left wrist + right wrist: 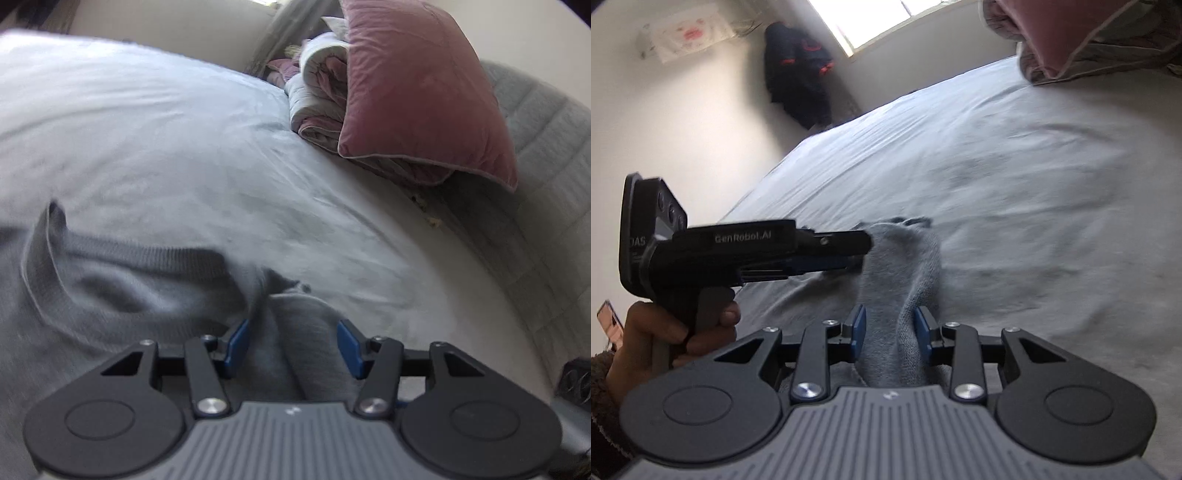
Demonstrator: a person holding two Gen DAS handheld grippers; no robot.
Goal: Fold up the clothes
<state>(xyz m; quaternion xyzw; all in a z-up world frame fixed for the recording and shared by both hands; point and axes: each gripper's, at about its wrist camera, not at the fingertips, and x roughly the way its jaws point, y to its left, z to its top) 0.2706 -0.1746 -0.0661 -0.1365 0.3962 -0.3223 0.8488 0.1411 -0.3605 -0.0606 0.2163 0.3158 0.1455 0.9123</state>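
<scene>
While grey sweater (905, 280) bunches btwn right gripper (889, 328) pads, untouched.

In the right wrist view, the side of the black left tongs (862, 254) carries the white lettering "GenRobot.AI" along its body. On the flat black plate at the rear of that same tool, the letters "DAS" can be read, cut off at the plate's edge. A pale sheet on the wall (685, 38) shows red marks too blurred to read, and the left wrist view has no legible text.
</scene>
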